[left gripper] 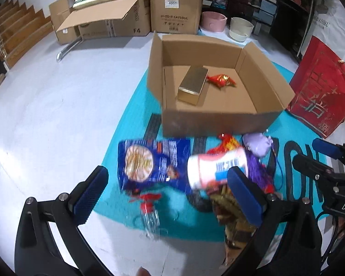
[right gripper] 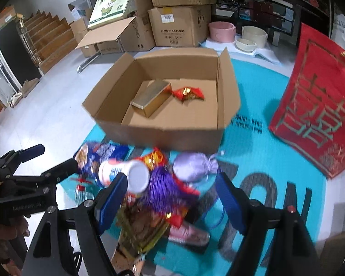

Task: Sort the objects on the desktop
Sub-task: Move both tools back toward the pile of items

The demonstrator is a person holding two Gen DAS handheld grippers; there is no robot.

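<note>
A pile of snacks, with a white bottle [left gripper: 216, 168] on top, lies on a teal mat [left gripper: 299, 87] before an open cardboard box [left gripper: 209, 122] holding a gold box [left gripper: 192, 85]. Both the left gripper [left gripper: 168, 193] and the right gripper [right gripper: 172, 195] hover spread, empty. Stacked cartons [left gripper: 174, 11] stand behind.

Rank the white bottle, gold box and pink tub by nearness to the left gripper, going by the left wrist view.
1. white bottle, lying in the pile between the left gripper's fingers.
2. gold box, inside the open carton.
3. pink tub, by the back wall.
</note>
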